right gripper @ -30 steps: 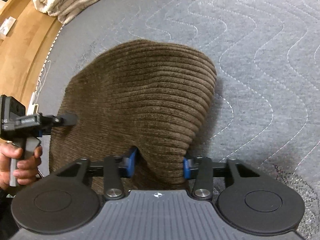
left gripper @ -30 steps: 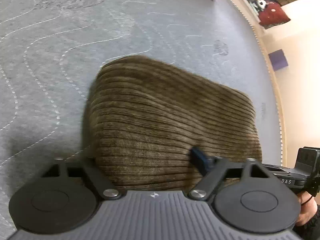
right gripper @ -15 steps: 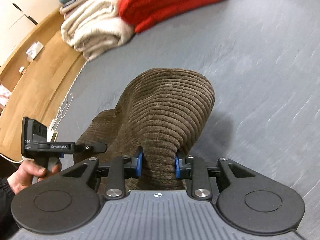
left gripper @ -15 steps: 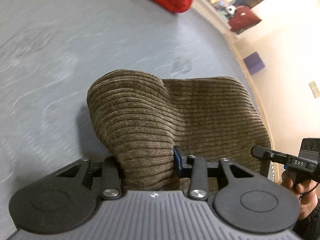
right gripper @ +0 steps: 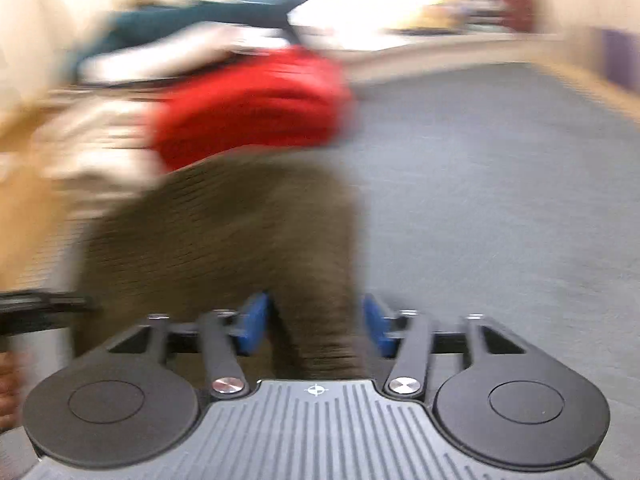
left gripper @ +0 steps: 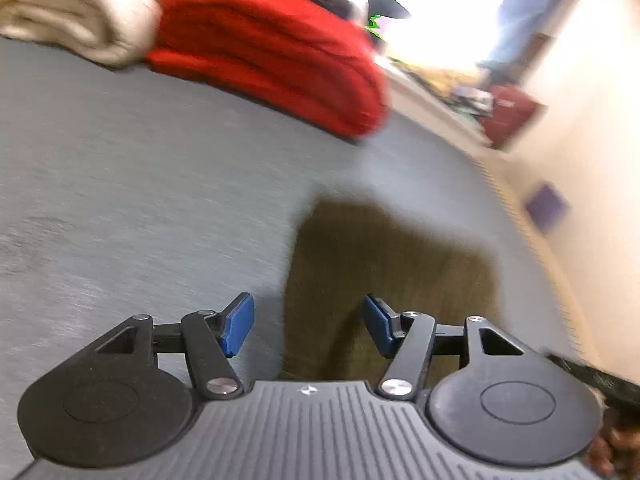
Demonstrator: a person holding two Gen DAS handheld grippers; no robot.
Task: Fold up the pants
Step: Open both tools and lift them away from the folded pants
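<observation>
Left gripper [left gripper: 306,328]: jaws opening, pads clear of cloth. Folded brown corduroy pants [left gripper: 384,272] lay on the grey quilted mattress [left gripper: 140,184], left fold edge between the pads. Bare surface ran back to a folded red blanket [left gripper: 272,52]. Right gripper [right gripper: 314,322]: jaws opening, pants between, contact unclear through blur.
</observation>
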